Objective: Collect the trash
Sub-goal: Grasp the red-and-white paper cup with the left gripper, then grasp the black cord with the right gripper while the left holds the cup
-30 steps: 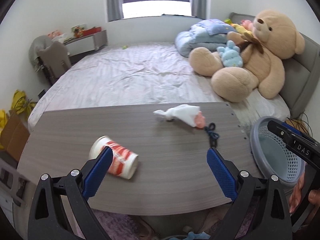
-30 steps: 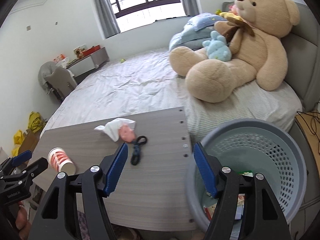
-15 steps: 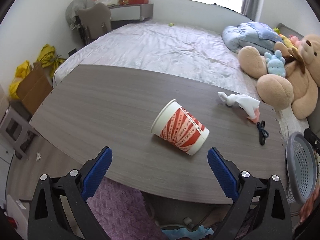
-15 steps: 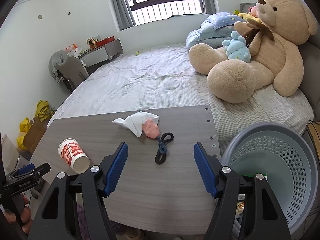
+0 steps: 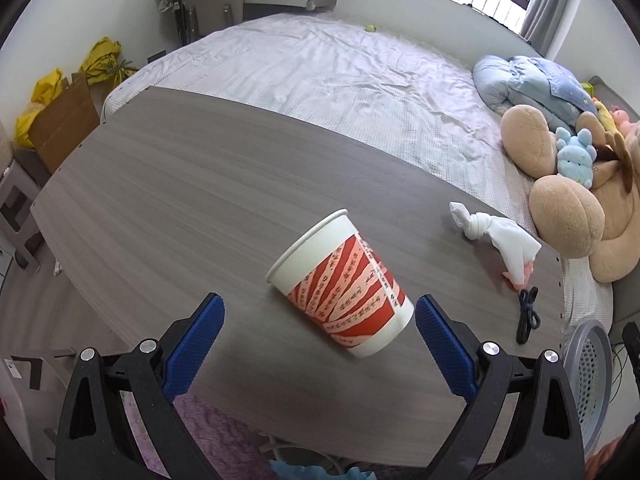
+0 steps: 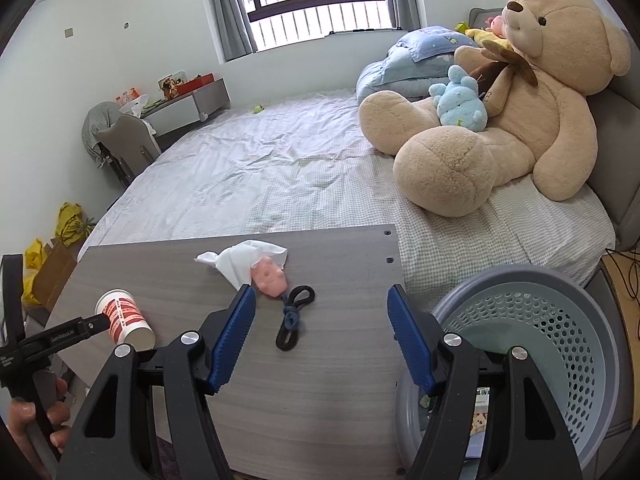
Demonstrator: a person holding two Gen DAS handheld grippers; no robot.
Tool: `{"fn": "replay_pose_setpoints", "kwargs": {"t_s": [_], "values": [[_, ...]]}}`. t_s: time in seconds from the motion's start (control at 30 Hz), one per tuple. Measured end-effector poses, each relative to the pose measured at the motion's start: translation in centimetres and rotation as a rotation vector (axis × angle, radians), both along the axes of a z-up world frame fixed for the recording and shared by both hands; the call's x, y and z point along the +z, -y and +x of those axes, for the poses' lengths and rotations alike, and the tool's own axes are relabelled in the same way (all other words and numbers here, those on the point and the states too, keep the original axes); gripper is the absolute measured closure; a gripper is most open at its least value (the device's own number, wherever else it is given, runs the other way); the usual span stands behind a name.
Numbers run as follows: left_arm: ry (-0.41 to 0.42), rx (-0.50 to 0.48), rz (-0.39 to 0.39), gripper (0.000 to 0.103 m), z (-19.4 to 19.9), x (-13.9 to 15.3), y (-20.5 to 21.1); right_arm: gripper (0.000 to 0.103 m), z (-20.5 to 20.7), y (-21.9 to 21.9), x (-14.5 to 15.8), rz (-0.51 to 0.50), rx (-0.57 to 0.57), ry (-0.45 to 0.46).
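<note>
A red-and-white paper cup (image 5: 344,284) lies on its side on the grey wooden table (image 5: 180,200), its rim towards the bed. My left gripper (image 5: 318,312) is open, and the cup's base sits between its blue pads without touching them. A knotted white tissue (image 6: 244,260), a pink lump (image 6: 270,276) and a black cord loop (image 6: 294,316) lie near the table's right end. My right gripper (image 6: 320,294) hovers open and empty over the cord. The cup (image 6: 126,318) also shows at the left in the right wrist view, beside one left finger (image 6: 80,330).
A grey-blue perforated basket (image 6: 540,320) with some rubbish inside stands off the table's right end, and its rim (image 5: 588,360) shows in the left wrist view. Behind the table is a bed (image 6: 280,168) with a big teddy bear (image 6: 520,100). A person's hand (image 6: 36,412) holds the left gripper.
My left gripper has dropped and rolled towards the cup, which now lies larger and between its fingers. My right gripper has drifted left from over the basket to over the table.
</note>
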State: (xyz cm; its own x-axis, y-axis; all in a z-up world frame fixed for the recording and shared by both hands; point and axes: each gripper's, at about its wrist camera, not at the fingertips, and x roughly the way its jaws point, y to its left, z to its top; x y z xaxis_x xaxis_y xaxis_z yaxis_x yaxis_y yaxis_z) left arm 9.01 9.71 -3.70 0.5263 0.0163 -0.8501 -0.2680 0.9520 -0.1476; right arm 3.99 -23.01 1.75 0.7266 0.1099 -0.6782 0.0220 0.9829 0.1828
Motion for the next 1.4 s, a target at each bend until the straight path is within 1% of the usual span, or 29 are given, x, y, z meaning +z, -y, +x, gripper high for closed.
{"fn": "replay_pose_setpoints", "kwargs": {"t_s": [0.1,0.27,0.47,0.5,0.57,0.7,0.77,0.9,1.07,1.3,1.4], "values": [[-0.022,0.024,-0.021,0.009,1.1,-0.9,0.3,0.037,0.2,0.2,0.1,0.001,0.003,0.000],[-0.043,0.044,-0.005,0.009,2.4,-2.0,0.4,0.037,0.5,0.5,-0.2,0.009,-0.004,-0.011],[-0.043,0.069,-0.015,0.009,3.5,-3.1,-0.1,0.037,0.9,0.5,-0.8,0.008,-0.009,-0.028],[-0.043,0.071,-0.014,0.011,3.5,-3.2,-0.1,0.037,0.9,0.5,-0.9,0.008,-0.009,-0.030],[-0.038,0.063,-0.016,0.019,3.6,-3.4,-0.1,0.037,1.1,0.3,-1.1,0.006,-0.008,-0.035],[-0.038,0.043,-0.032,0.038,4.0,-4.0,-0.4,0.037,1.2,0.0,-1.6,0.000,-0.006,-0.048],[-0.034,0.035,-0.032,0.041,4.2,-4.1,-0.6,0.037,1.4,-0.1,-1.9,0.001,-0.007,-0.055],[-0.004,0.022,-0.019,0.042,3.8,-3.7,-0.8,0.037,1.5,-0.4,-2.5,-0.004,-0.003,-0.066],[0.050,-0.021,0.016,0.042,3.0,-2.3,-0.5,0.037,2.0,-0.7,-3.9,-0.010,-0.002,-0.088],[0.111,-0.119,0.047,0.042,1.8,-0.2,1.6,0.037,3.3,-1.3,-6.8,-0.018,-0.005,-0.147],[0.139,-0.174,0.059,0.042,1.4,0.7,2.8,0.038,4.1,-2.1,-7.9,-0.041,0.003,-0.169]]}}
